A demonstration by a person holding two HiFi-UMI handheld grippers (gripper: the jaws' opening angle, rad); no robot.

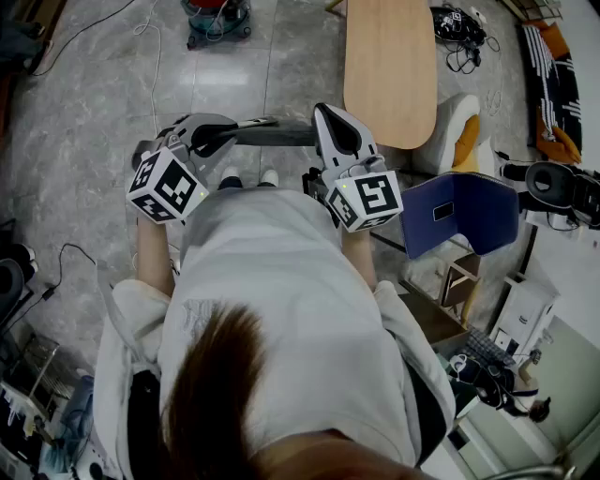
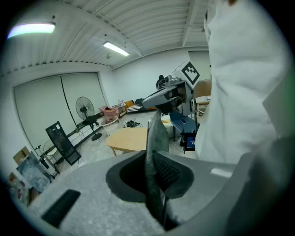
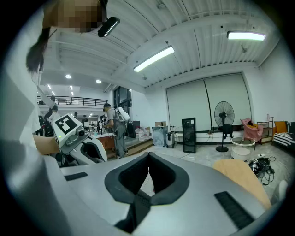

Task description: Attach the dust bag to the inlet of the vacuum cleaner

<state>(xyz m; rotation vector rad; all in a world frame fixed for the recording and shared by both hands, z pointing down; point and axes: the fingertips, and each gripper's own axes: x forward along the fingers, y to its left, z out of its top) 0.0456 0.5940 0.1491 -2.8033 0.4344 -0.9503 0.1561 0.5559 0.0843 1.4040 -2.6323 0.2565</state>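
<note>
While both tongs, left (image 2: pixel 156 184) and right (image 3: pixel 148 174), pinch the grey mesh fabric dust bag (image 1: pixel 281 136) taut just ahead at twelve o'clock, the likely red-and-teal vacuum cleaner (image 1: pixel 217 19) stands well apart at eleven. Carrying the bag there overstretched could slip or tear the thin fabric.

The dust bag (image 2: pixel 155 138) is a thin grey mesh-looking cloth, flat and empty, seen edge-on. It's pinched between the closed jaws of the left hand-held gripper (image 1: pixel 262 124) and held up in the air in front of the person. From the head view it's a dark grey strip (image 1: pixel 292 136) running sideways over to the right hand-held gripper (image 2: pixel 150 99), whose jaws are closed too. Can't tell if that end is actually clamped. The red and teal canister on the floor looks like the vacuum cleaner (image 1: pixel 217 21), well apart from the bag.
</note>
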